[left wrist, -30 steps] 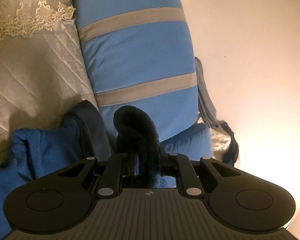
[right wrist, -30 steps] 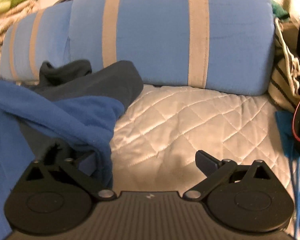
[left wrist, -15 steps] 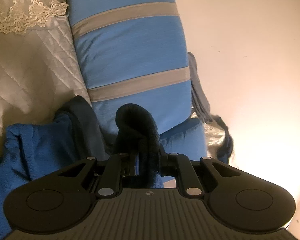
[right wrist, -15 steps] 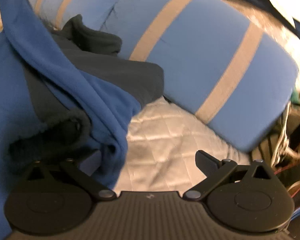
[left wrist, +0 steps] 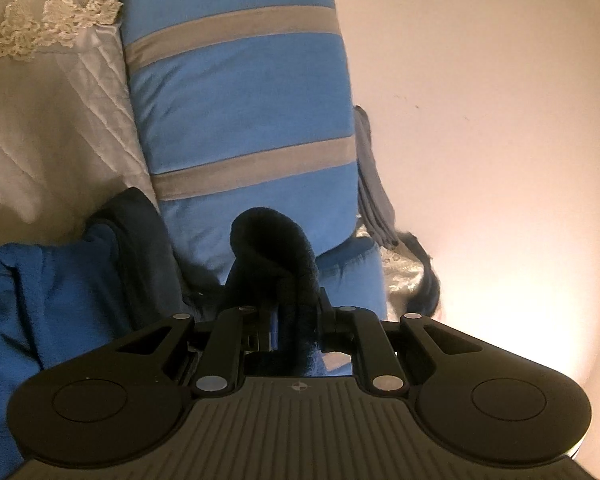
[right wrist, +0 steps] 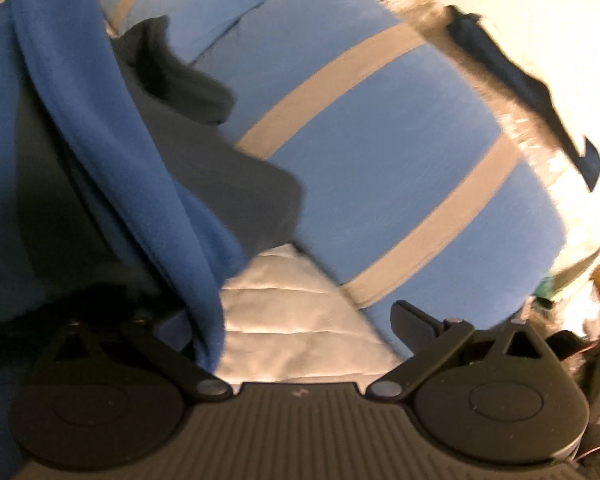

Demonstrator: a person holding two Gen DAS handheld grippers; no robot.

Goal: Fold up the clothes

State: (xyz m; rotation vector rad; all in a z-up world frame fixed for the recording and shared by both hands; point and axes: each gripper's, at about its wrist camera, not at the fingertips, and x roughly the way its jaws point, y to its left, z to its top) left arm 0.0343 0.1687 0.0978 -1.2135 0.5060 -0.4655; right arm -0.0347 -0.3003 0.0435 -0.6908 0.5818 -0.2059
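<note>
In the left wrist view, the left gripper (left wrist: 294,326) at bottom centre pinches a dark cuff (left wrist: 274,248) of the blue garment (left wrist: 48,292), which bunches at lower left. Beyond lies the striped blue pillow (left wrist: 240,92) at centre, with the white quilt (left wrist: 40,128) to its left. In the right wrist view, the right gripper (right wrist: 296,324) stands spread wide; the garment drapes over its left finger, filling the left of the frame, the quilt (right wrist: 292,320) between the fingers, the pillow (right wrist: 400,160) behind.
</note>
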